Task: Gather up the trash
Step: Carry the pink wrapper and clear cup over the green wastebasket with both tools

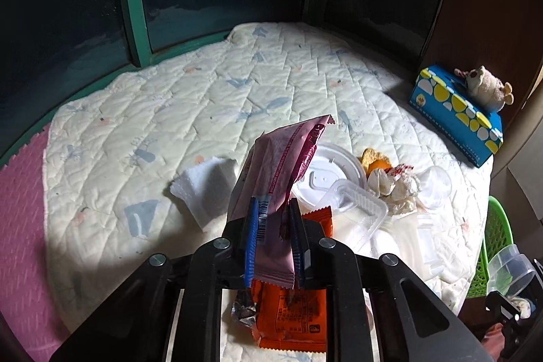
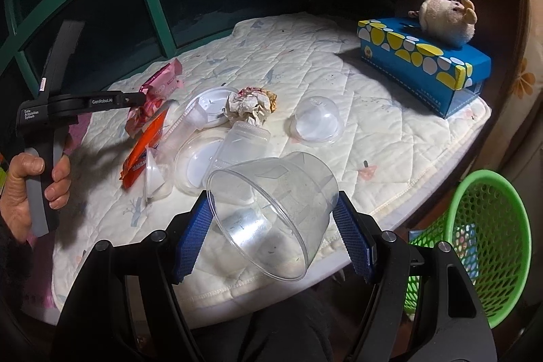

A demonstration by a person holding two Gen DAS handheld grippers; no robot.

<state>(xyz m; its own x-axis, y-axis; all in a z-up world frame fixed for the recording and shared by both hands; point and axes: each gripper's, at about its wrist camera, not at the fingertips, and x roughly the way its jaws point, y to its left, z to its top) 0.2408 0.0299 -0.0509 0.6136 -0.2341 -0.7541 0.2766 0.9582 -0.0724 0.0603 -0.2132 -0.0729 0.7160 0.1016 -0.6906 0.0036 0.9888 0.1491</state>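
Trash lies scattered over a quilted mattress pad (image 2: 305, 63) set against a green-framed window (image 1: 135, 5). At the far left of the right wrist view, a hand (image 2: 23, 189) grips the black handle of the left gripper (image 1: 271, 226), whose blue-padded jaws are pressed together on a pink wrapper (image 1: 281, 165); the wrapper stands up out of the pads, its foil end flopping over to the right. Left of it on the pad sits a folded white tissue (image 1: 207, 189). Directly beneath that gripper lies an orange wrapper (image 1: 295, 314), flat on the quilt, with a crumpled silver scrap (image 1: 242, 311) touching its left edge.

Further right comes a cluster of clear plastic: a white round lid (image 2: 210, 107), a small lidded cup (image 2: 156, 175) on its side, a clear tub (image 2: 244, 141) lying beside it, and a ribbed clear tray (image 1: 359, 209). Behind these sits a wad of crumpled paper (image 2: 251, 106), stained red and brown, and beside it a clear dome lid (image 2: 315, 121) standing apart on the quilt.

Nearest the right wrist camera, the right gripper (image 2: 275, 223) holds a large clear cup (image 2: 275, 209) tilted on its side, mouth toward the lens, a blue pad against each wall.

At the far right, a blue tissue box (image 2: 424, 60) with yellow and white spots carries a small plush toy (image 2: 444, 16) on top. Below the mattress edge stands a green mesh basket (image 2: 488, 226).
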